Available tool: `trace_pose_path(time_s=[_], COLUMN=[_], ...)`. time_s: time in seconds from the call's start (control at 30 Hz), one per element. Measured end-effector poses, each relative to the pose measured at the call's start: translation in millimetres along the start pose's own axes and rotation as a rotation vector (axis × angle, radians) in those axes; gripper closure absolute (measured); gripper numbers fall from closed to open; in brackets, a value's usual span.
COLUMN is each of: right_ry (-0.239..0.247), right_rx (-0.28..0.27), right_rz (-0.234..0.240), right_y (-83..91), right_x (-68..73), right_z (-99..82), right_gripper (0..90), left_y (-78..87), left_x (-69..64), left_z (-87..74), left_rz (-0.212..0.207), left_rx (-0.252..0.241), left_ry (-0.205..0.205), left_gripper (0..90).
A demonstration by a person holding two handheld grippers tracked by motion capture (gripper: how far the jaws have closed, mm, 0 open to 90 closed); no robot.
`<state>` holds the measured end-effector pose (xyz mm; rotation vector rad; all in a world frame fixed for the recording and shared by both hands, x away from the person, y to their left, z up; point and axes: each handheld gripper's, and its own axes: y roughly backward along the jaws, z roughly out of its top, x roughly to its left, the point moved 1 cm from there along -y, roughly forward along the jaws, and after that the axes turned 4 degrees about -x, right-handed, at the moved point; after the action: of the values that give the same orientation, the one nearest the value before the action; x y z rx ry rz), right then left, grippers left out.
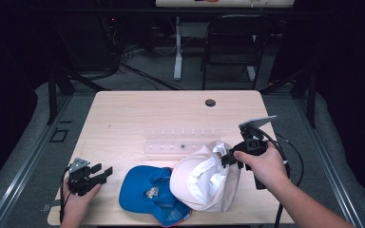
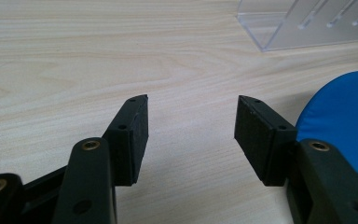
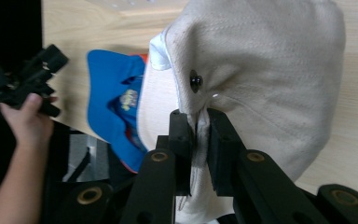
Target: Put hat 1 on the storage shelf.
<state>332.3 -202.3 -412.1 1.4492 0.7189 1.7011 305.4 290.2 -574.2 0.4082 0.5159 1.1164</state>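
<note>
A cream-white cap [image 1: 203,178] lies near the front middle of the wooden table [image 1: 138,114], partly over a blue cap [image 1: 147,190]. My right gripper [image 1: 228,158] is shut on the white cap's edge at its right side; in the right gripper view the fabric [image 3: 261,60] is pinched between the two jaws [image 3: 196,135]. My left gripper [image 1: 100,173] rests at the front left, open, with bare table between its pads [image 2: 136,135]. The blue cap [image 2: 345,116] sits just to its right, not touching.
A clear plastic rack [image 1: 180,140] lies behind the caps, its corner [image 2: 279,28] ahead of the left gripper. A dark round grommet [image 1: 210,102] marks the table's back. A black chair [image 1: 233,42] and cables stand beyond the table.
</note>
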Motion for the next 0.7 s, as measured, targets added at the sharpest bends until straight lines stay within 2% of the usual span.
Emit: trace_pose_path(time_s=[0.07, 0.1, 0.17, 0.3, 0.37, 0.4, 0.43, 0.5, 0.53, 0.57, 0.6, 0.7], right_ry=[-0.018, 0.000, -0.010, -0.004, -0.035, -0.035, -0.014, -0.027, -0.024, -0.024, -0.031, -0.035], right_rx=[-0.011, 0.012, -0.008, 0.013, 0.004, 0.004, 0.015, 0.004, 0.008, 0.008, 0.007, 0.005], right_rz=[0.017, 0.028, 0.036, 0.062, 0.092, 0.092, 0.094, 0.101, 0.121, 0.121, 0.156, 0.205], right_y=[3.8, 7.5, 10.7, 18.5, 20.1, 20.1, 21.9, 24.0, 26.6, 26.6, 29.1, 32.4], right_x=[5.1, 6.0, 11.4, 19.0, 23.0, 23.0, 23.5, 28.4, 31.3, 31.3, 34.1, 36.8], right_z=[2.3, 3.8, 4.7, 7.6, 8.4, 8.4, 9.4, 10.3, 11.4, 11.4, 13.0, 14.9], right_gripper=[81.7, 81.7, 81.8, 81.8, 81.8, 81.8, 81.8, 81.8, 81.8, 81.8, 81.8, 81.8], left_y=[0.1, 0.1, 0.2, 0.1, 0.9, -0.1, 0.8, 0.6, 0.5, 0.5, 0.3, 0.3], left_x=[0.2, 0.2, 0.2, 0.6, 1.1, 0.8, 1.2, 1.4, 1.6, 1.6, 1.8, 2.0], left_z=[0.0, 0.0, -0.1, -0.1, 0.4, -0.1, 0.3, 0.2, 0.2, 0.2, 0.1, 0.1], left_rz=[0.000, 0.000, 0.001, 0.000, -0.003, 0.003, -0.003, -0.006, -0.005, -0.005, -0.004, -0.004], left_rx=[0.001, 0.001, 0.000, 0.002, 0.017, 0.004, 0.018, 0.013, 0.013, 0.013, 0.013, 0.012], left_ry=[0.001, 0.001, 0.004, 0.006, 0.003, 0.005, 0.003, 0.004, 0.005, 0.005, 0.005, 0.006], left_gripper=[45.1, 45.1, 45.1, 45.1, 45.1, 45.1, 45.1, 45.1, 45.1, 45.1, 45.1, 45.1])
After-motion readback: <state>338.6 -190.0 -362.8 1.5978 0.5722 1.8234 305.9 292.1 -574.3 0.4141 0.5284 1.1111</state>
